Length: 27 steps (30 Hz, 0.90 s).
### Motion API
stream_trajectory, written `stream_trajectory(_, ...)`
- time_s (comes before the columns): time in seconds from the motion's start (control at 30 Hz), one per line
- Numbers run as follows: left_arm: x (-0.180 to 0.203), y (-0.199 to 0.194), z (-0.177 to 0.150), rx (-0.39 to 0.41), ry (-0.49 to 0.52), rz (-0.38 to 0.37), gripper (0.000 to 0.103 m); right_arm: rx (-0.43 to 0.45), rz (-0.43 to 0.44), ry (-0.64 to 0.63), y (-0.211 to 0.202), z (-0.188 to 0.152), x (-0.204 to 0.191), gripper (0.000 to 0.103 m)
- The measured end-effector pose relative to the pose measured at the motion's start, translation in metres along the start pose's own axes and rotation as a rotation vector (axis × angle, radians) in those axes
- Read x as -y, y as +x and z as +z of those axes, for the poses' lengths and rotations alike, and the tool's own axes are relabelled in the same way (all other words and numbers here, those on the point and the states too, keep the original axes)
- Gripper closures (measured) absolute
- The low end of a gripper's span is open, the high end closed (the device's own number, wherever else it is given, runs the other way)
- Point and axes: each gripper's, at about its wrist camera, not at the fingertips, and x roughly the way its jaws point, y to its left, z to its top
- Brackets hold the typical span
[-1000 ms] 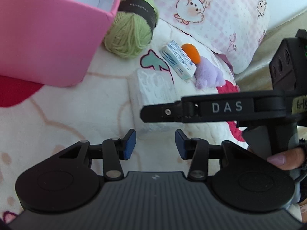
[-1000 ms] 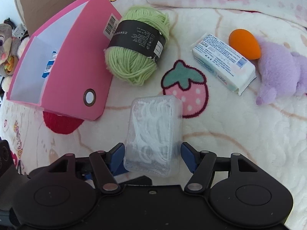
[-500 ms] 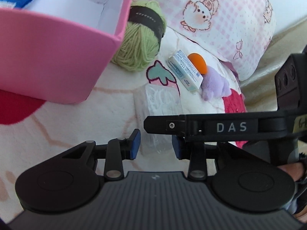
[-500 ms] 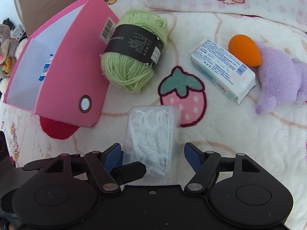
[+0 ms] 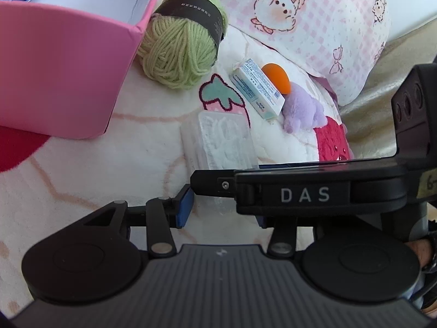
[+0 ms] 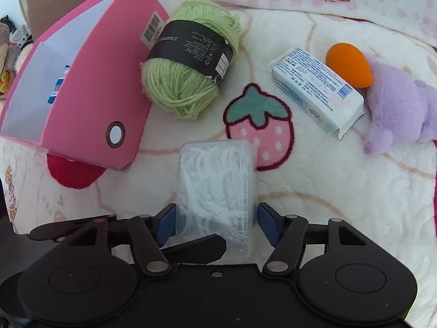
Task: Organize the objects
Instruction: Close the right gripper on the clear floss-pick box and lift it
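Pink box [image 6: 90,87] sits open on the blanket [image 6: 341,191], floss case [image 6: 215,188] just beside it. Pick step: right gripper [image 6: 214,222] straddles the case, jaws have just been closing, left pad touching, right barely off. Left gripper [image 5: 222,209] spread, empty. Next: pinch, lift, into box.
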Motion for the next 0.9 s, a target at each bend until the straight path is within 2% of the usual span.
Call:
stream_trajectory(0.2,0.001,0.005,-0.001,0.007,0.001,0.005,0.052,-0.008,0.003,0.013,0.003,0.000,0.002,0.034)
stream_trajectory(0.27,0.003,0.003,-0.001,0.003,-0.017,0.013,0.053,-0.005,0.005,0.023,0.002,0.000,0.000,0.035)
stream_trajectory(0.7,0.029,-0.032,-0.006,0.011,0.097,0.071,0.054,0.092,0.022,0.051,-0.030,-0.021,-0.018,0.035)
stream_trajectory(0.9,0.032,-0.046,-0.008,0.008,0.106,0.082,0.055,0.093,0.057,0.054,-0.038,-0.023,-0.021,0.035)
